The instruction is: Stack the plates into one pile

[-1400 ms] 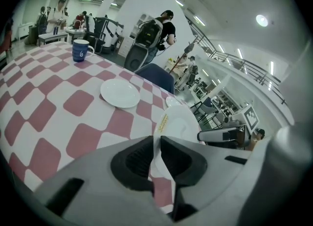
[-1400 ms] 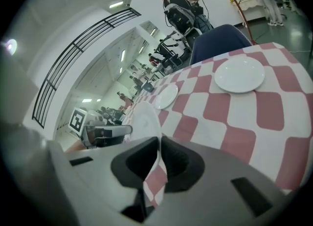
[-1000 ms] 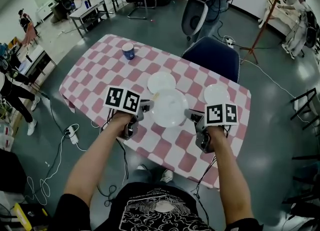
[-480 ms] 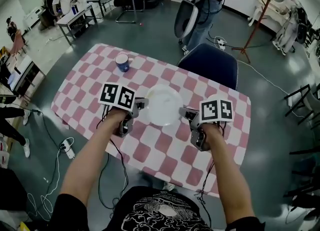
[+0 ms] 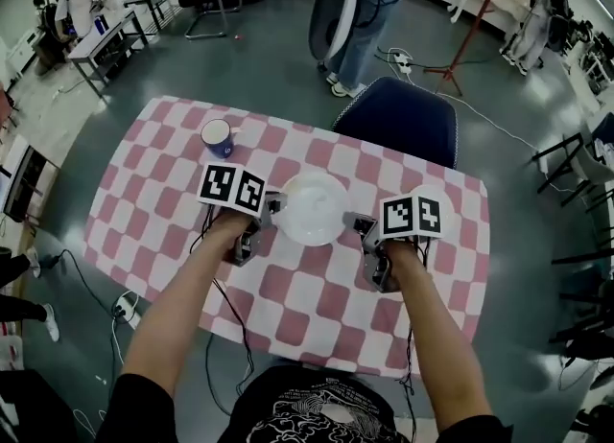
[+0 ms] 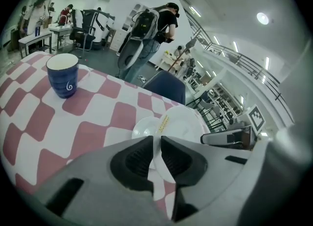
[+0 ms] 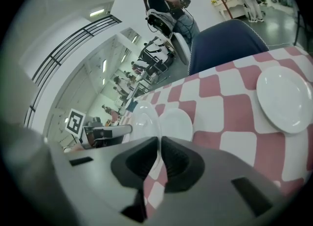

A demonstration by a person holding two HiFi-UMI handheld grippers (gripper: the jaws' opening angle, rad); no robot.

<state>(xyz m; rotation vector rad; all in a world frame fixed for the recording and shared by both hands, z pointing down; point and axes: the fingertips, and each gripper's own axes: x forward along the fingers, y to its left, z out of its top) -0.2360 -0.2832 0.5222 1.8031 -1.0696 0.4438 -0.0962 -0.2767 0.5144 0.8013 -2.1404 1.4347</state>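
In the head view, the left gripper (image 5: 276,207) and the right gripper (image 5: 361,224) are holding a big plate (image 5: 312,208) by opposite edges. It is sitting over the middle of the table (image 5: 317,302), which is wearing a pink-and-white checked cloth. Each gripper's cube is showing black square markers and no letters. A blue cup (image 5: 216,137) is standing at the far left, well apart from the plate. A blue chair (image 5: 403,115) is standing at the table's far side.

In the left gripper view, the fingers (image 6: 134,159) are pinching the big plate (image 6: 185,124) by its rim, with a thin white edge showing between the pads. A small plate (image 6: 142,129) is lying on the cloth just left of it, seemingly partly beneath it. A yellowish mark is showing where the two meet, too blurred to read. The cup (image 6: 62,76) is carrying a white swirl on its side. Its mouth is looking pale, and what is in it cannot be told.

In the right gripper view, the fingers (image 7: 181,164) are pinching the opposite rim of the big plate (image 7: 144,117), which is showing nearly edge-on. The small plate (image 7: 177,124) is lying bare on the cloth just beyond. Another plate (image 7: 284,99) is lying bare to the right, well apart.
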